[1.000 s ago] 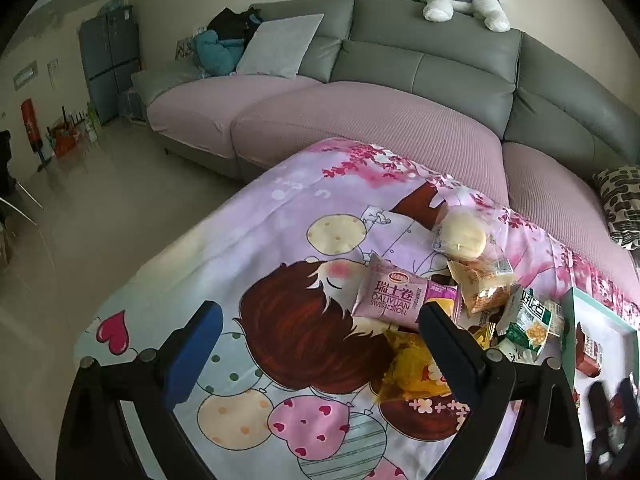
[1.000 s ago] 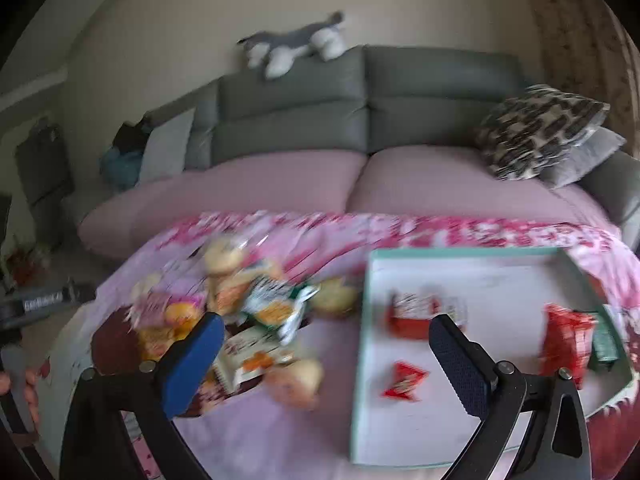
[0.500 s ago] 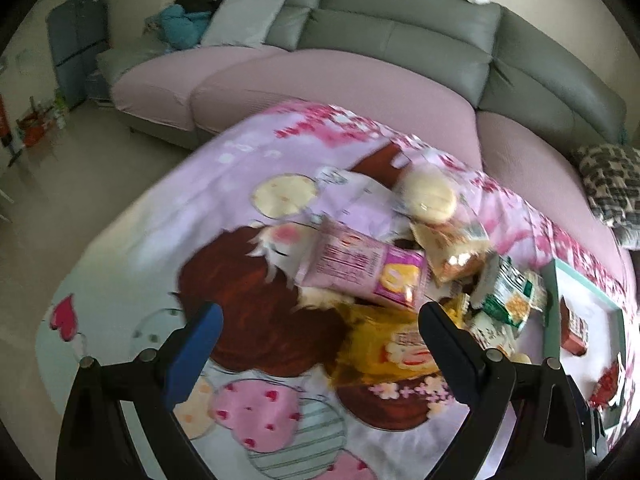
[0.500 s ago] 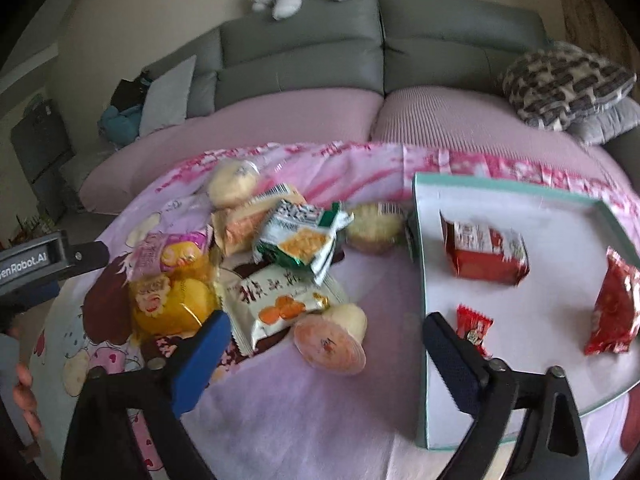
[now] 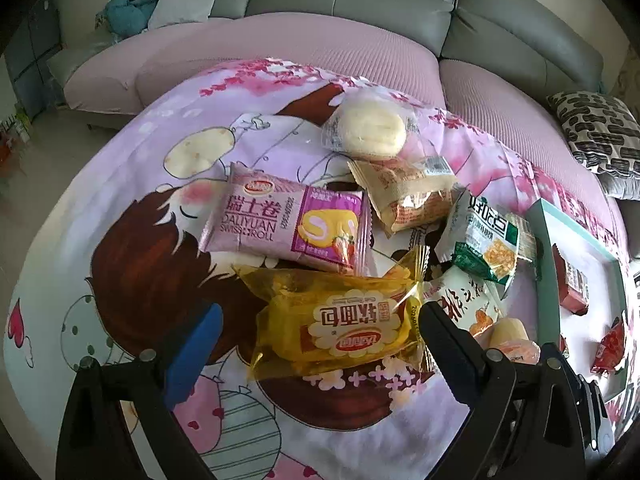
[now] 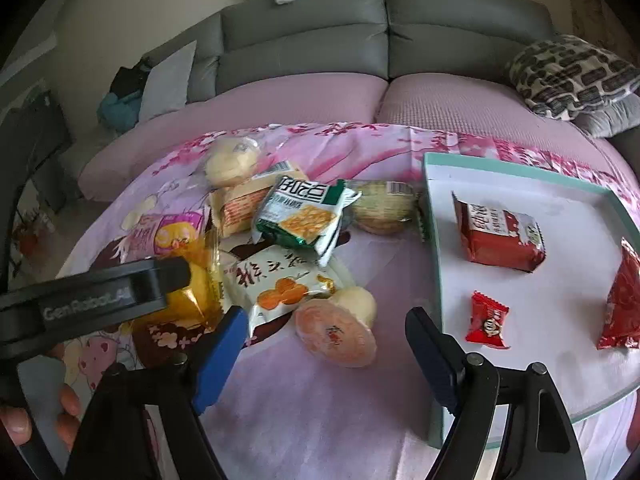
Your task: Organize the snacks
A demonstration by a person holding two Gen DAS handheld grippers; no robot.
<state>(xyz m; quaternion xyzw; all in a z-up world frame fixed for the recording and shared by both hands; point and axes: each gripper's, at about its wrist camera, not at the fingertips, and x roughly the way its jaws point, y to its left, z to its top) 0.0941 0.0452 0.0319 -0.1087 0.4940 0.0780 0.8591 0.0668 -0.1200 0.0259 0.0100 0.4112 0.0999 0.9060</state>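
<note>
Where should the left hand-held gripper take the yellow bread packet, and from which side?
Grip the yellow bread packet across its padded middle, coming down from above. It lies flat with its long axis running between the open fingers of the left hand-held gripper, so they could close on its two short ends. Its crimped upper corner reaches the pink Swiss roll packet, so avoid that end.

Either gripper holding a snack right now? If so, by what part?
Nothing held. Left gripper is open around the yellow bread packet, not closed on it; right gripper is open by the round jelly cup.
</note>
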